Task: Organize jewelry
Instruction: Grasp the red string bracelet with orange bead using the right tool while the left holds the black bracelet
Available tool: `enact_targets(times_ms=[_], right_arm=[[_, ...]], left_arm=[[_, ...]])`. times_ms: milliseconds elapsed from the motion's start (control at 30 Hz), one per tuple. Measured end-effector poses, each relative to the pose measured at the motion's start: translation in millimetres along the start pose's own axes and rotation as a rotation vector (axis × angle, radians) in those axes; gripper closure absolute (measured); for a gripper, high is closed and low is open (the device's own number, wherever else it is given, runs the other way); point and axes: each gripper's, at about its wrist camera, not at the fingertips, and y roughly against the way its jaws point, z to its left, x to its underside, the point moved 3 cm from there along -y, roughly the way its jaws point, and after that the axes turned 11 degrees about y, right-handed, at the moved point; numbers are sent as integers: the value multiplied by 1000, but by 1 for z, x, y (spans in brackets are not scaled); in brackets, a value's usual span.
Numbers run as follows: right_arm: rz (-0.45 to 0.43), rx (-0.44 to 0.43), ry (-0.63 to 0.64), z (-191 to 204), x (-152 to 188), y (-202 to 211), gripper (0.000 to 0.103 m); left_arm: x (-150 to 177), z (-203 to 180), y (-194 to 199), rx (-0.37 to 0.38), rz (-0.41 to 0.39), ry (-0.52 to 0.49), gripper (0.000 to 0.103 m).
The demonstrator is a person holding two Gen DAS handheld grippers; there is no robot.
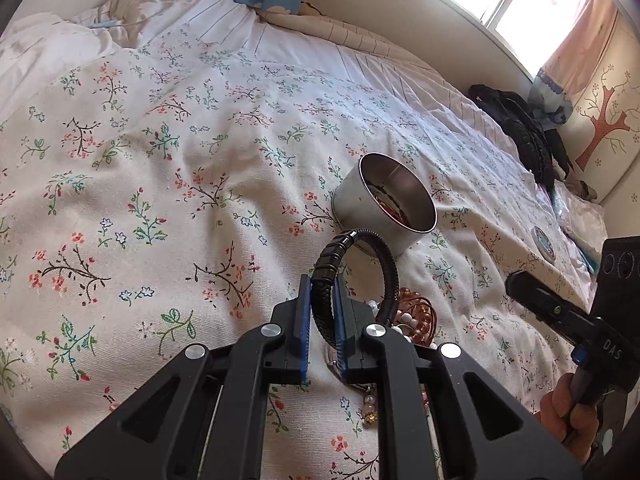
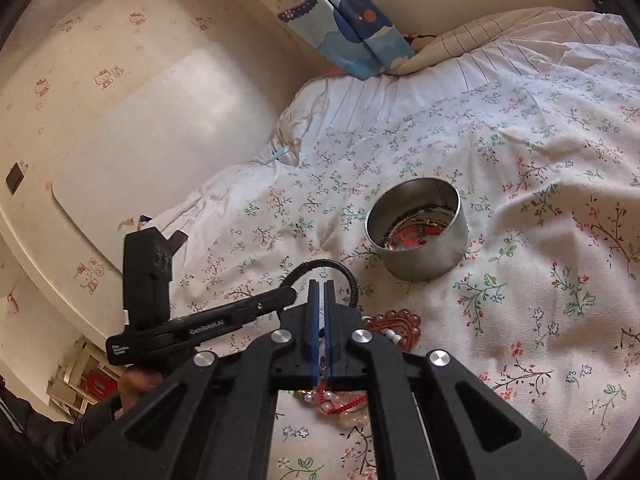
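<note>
Jewelry [image 1: 412,316] lies heaped on the bed [image 1: 160,184] just under my tongs; some already sits in the tin [image 1: 386,200] beyond. My left tongs [image 1: 323,304] clamp a black braided bracelet [image 1: 358,276], lifted above the heap. My right tongs [image 2: 321,312] are pinched nearly together on a thin strand, hard to make out

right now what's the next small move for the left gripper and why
Probably carry the black braided leather bracelet forward over the round silver metal tin and release. The left gripper jaws already clamp it clear of the floral bedspread, and the open tin already holds jewelry.
</note>
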Motion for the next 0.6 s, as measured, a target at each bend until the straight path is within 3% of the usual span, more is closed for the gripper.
enact_targets(times_ms=[67,133,167,300,400,500,600], right_arm=[[69,75,-1,-7,7,-11,96],[124,171,41,-10,13,-20,49],[148,195,64,-9,13,-26,46],[207,214,112,-9,18,-48,47],[278,262,175,-5,26,-61,82],[231,233,197,2,24,-50,99],[134,181,155,4,15,-28,99]], left_arm=[[0,0,0,0,-1,2,93],[0,0,0,0,0,2,93],[0,0,0,1,0,1,93],[0,-1,-1,3,1,-3,93],[0,-1,-1,3,2,-1,93],[0,-1,-1,3,2,0,93],[0,0,-1,4,3,2,93]])
